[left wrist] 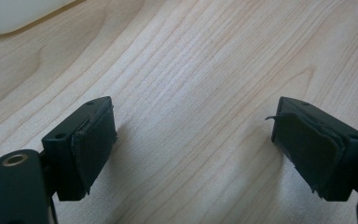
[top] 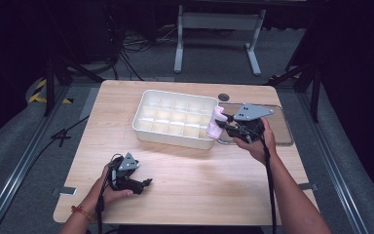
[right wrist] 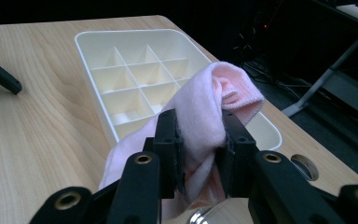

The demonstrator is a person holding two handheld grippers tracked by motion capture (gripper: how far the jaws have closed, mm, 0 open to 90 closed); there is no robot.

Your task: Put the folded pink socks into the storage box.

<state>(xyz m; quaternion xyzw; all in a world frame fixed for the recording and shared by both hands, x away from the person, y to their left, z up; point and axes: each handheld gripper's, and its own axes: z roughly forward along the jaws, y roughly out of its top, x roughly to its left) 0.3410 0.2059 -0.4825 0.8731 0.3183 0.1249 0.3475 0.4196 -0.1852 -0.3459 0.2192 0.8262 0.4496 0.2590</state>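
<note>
1. Right gripper [right wrist: 199, 140] clamped on a pink sock [right wrist: 205, 107], held over the near right corner of the divided white tray [top: 143, 127].
2. Compartments just ahead, leftward from the sock.
3. Left gripper [top: 135, 184] spread wide, empty, well apart over the table [top: 199, 195].

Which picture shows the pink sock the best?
The right gripper view: the pink sock is big and close there, pinched between the right gripper's fingers over the white tray. The high view shows it small at the tray's right end; the left gripper view shows table wood.
</note>
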